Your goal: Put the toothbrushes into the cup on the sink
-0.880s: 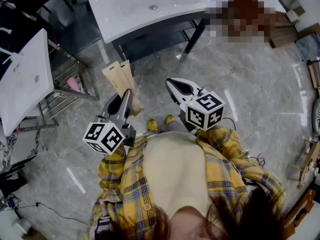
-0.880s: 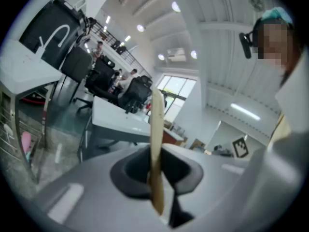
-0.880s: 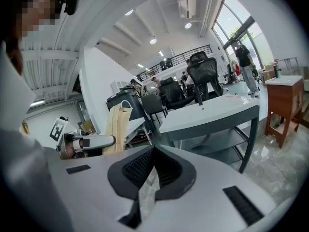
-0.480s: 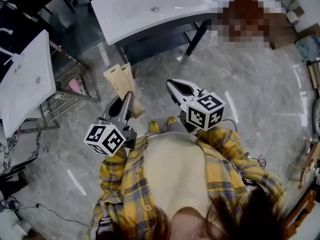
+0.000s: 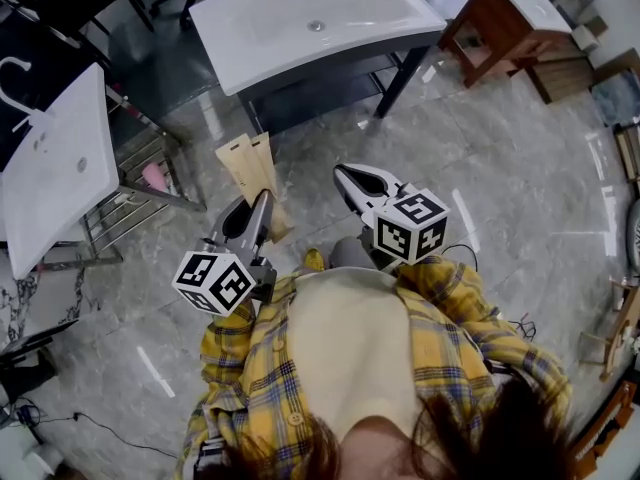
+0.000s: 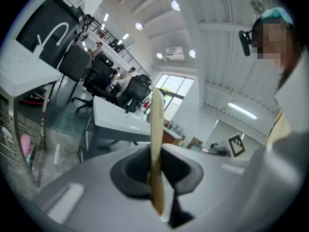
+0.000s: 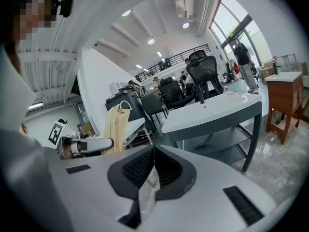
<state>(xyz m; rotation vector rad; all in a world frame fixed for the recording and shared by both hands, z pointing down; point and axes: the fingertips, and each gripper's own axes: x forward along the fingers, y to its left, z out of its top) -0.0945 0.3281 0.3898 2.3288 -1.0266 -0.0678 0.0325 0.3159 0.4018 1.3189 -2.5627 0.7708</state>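
My left gripper is shut on a flat tan pack that sticks out forward over the floor. In the left gripper view the pack stands edge-on between the jaws of the left gripper. My right gripper is shut, its tips meeting, with nothing sticking out of the right gripper. A white sink on a dark frame stands ahead, with a drain hole and a dark tap at its far edge. I see no cup on it.
A second white basin on a metal rack stands at the left, with a pink item beneath it. A brown wooden cabinet stands at the upper right. Grey marble floor lies between me and the sink. Cables trail at the lower left.
The sink and the left basin have slid a little down and right in the head view. Both grippers stay as they were, the left still holding the tan pack.
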